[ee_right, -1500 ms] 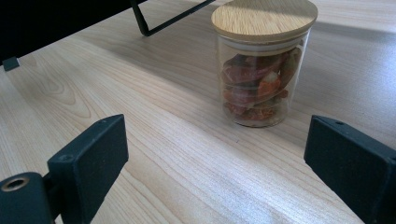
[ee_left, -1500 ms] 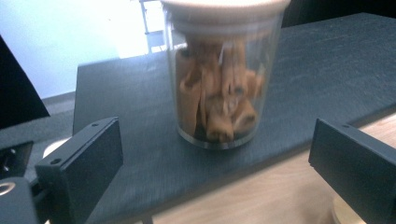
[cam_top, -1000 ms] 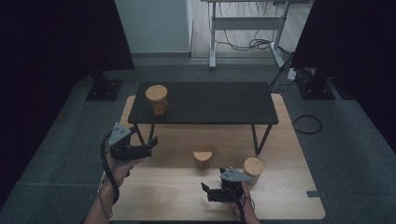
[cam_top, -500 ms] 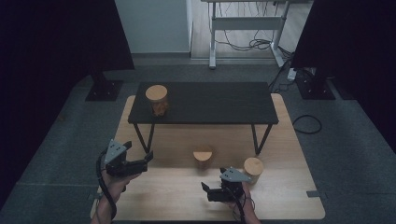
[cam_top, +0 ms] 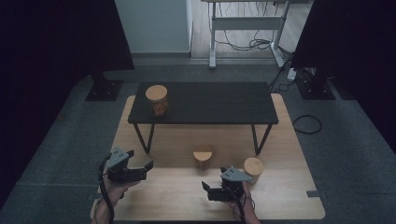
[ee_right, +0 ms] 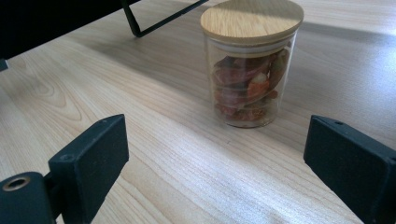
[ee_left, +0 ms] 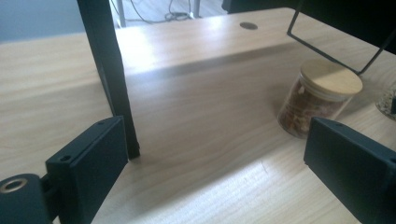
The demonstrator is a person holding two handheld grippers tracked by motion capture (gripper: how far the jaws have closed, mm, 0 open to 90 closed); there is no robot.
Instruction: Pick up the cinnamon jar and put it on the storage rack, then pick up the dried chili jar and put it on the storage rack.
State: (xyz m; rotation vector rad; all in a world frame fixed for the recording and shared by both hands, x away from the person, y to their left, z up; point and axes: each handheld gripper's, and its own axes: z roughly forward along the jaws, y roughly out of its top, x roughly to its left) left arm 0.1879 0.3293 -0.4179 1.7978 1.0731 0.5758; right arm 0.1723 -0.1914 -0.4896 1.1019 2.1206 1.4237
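Black shelf (cam_top: 205, 102) spans the wooden table (cam_top: 289, 205), its leg (ee_left: 109, 74) just ahead of the left gripper (cam_top: 140, 169), jaws spread, empty. Right gripper (cam_top: 212, 190) gapes too, facing the middle jar (ee_right: 252, 63) of reddish dried pieces near the front edge. Another jar (cam_top: 157, 100) tops the shelf's left end; a third (cam_top: 253, 169) stands right.

Gripper: the left gripper (ee_left: 219, 177) shows its two black jaws rising from the bottom corners, spread wide with bare wood between them.
Surface: a light wooden tabletop (ee_left: 196, 140), grain running across, with a band of shadow over its middle.
Black leg: a black upright leg (ee_left: 109, 70) stands on the wood, its foot just behind the left jaw.
Jar: a glass jar (ee_left: 320, 100) with a round wooden lid, brownish pieces inside, stands upright near the right edge, just beyond the right jaw.
Wire frame: a thin black frame leg (ee_left: 336, 44) slants down behind the jar.
Far edge: a small dark round hole (ee_left: 248, 25) lies in the wood.
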